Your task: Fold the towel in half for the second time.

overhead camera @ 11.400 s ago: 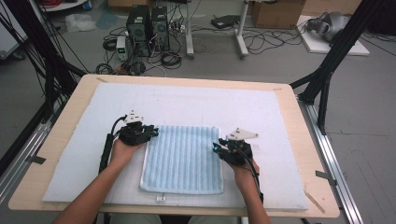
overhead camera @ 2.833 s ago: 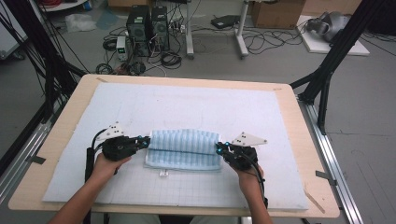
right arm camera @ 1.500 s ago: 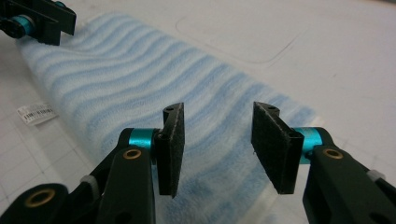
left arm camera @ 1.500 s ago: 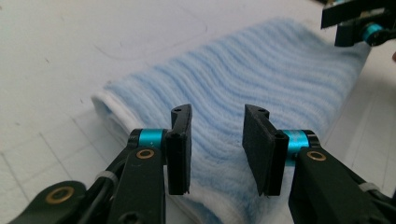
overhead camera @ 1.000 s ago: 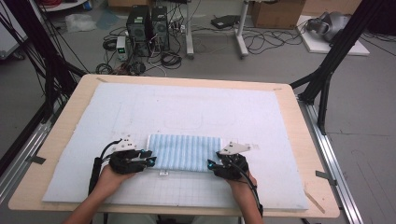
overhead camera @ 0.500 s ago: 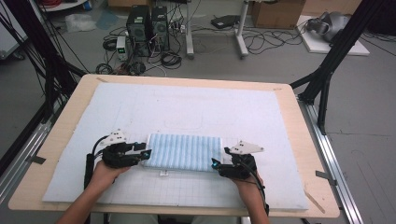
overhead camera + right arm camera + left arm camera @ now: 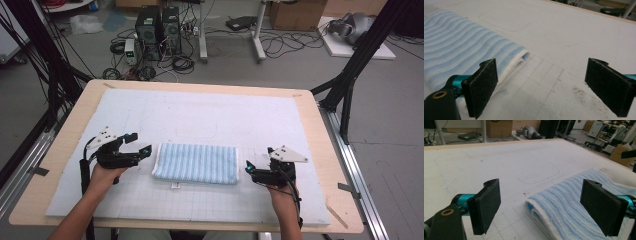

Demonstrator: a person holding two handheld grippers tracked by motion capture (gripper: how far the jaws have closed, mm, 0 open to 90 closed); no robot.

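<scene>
Towel [image 7: 196, 163] lies folded on the mat [image 7: 210, 115], between my hands. Left gripper [image 7: 139, 151] and right gripper [image 7: 248, 167]: jaws just been opening, nothing between them, both clear of the towel ends. To finish well I'd back off level and avoid snagging the folded edges.

This looks like a robotics lab or workshop. A wooden table [image 7: 330, 145] topped with a white gridded mat [image 7: 200, 120] stands inside a black metal frame [image 7: 360, 65]. Beyond the table, on the grey floor, sit computer towers [image 7: 157, 25] amid tangled cables [image 7: 280, 45] (cardboard boxes [image 7: 295, 12] too), and right of them perhaps a headset [image 7: 352, 27].
</scene>
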